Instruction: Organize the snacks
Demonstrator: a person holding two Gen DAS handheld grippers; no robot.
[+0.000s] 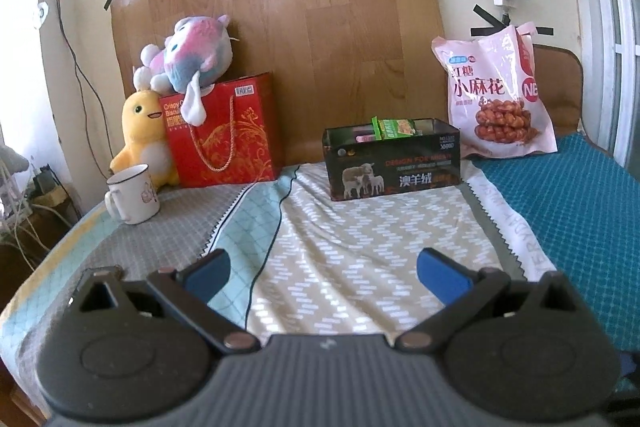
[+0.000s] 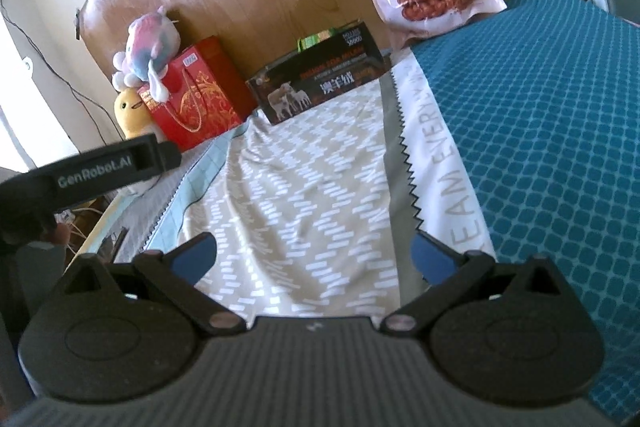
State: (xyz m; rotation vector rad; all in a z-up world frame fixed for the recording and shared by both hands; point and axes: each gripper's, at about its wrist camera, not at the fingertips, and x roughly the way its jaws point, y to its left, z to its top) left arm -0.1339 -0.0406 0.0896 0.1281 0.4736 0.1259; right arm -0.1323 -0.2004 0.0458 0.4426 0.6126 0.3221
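Both grippers — left (image 1: 322, 273), right (image 2: 314, 259) — jaws wide apart, empty; snacks (image 1: 394, 128) sit in black box (image 1: 394, 163)

Black ribbed grippers, blue-padded jaws, "GenRobot.AI" lettering.

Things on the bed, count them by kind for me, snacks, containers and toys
Snack packs: 2, the pink snack bag and the green packet in the box.
Containers: 3, black box, red gift bag, white mug.
Plush toys: 2, pink and yellow.
Total: 7
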